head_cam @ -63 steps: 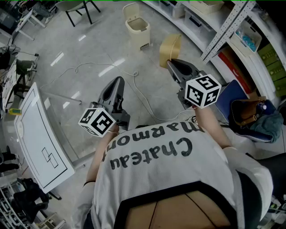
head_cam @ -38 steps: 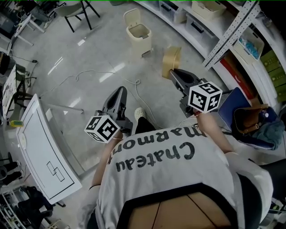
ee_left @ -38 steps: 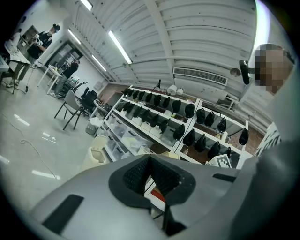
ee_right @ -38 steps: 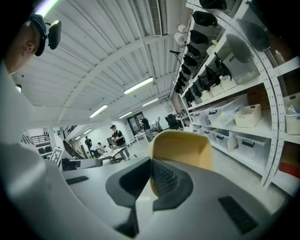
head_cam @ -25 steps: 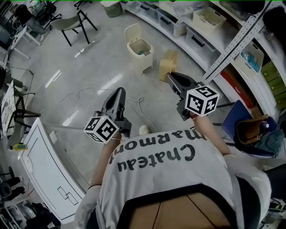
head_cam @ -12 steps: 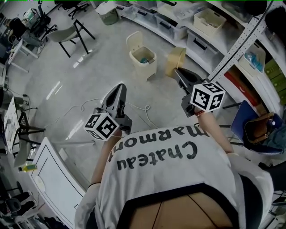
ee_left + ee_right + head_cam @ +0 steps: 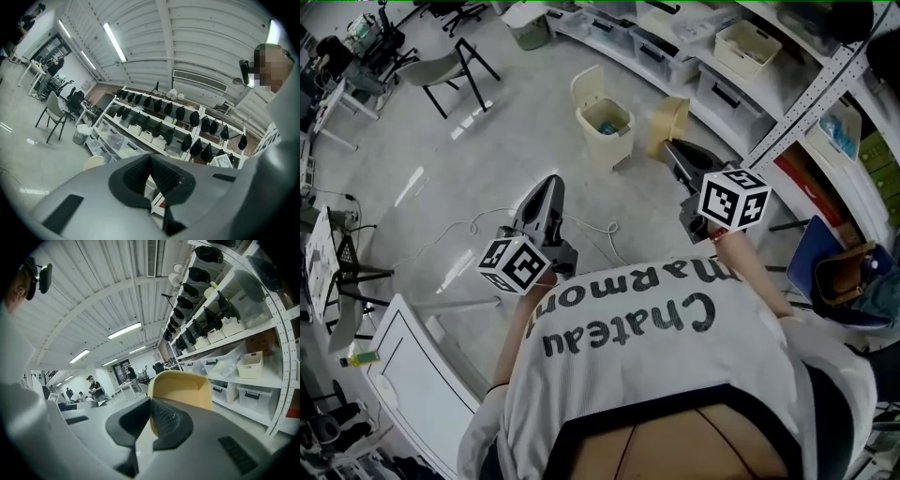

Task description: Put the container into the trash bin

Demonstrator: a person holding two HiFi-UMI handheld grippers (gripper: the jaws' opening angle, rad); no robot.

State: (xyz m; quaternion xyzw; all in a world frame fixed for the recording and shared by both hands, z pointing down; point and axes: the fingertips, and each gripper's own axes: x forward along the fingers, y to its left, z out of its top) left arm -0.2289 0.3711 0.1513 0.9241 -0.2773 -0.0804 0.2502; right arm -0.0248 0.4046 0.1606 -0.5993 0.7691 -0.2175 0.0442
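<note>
Since the earlier frames the trash bin (image 7: 606,152) is brought lower in the head view, and the container (image 7: 669,120), formerly seen below and to the right of it, is now seen level with it and near its right side

The container, a yellowish tub, is held by the right gripper (image 7: 671,150) out in front of the person and above the floor (image 7: 487,150). In the right gripper view the fingers (image 7: 165,422) of the right gripper (image 7: 151,404) are seen closed on the wall of the container (image 7: 183,387), whose rounded rim stands up beyond them; the container is apart from the trash bin and not inside it

The trash bin is seen standing on the floor with its lid (image 7: 585,84) raised, and something bluish is glimpsed inside it, too small to be identified

The left gripper (image 7: 551,182) is held lower and to the left, over the floor. In the left gripper view the fingers (image 7: 167,177) of the left gripper (image 7: 150,161) are seen pressed together with nothing between them

A white cable (image 7: 473,225) is seen lying across the floor near the left gripper, and a folding chair (image 7: 450,67) is seen well apart at the upper left
</note>
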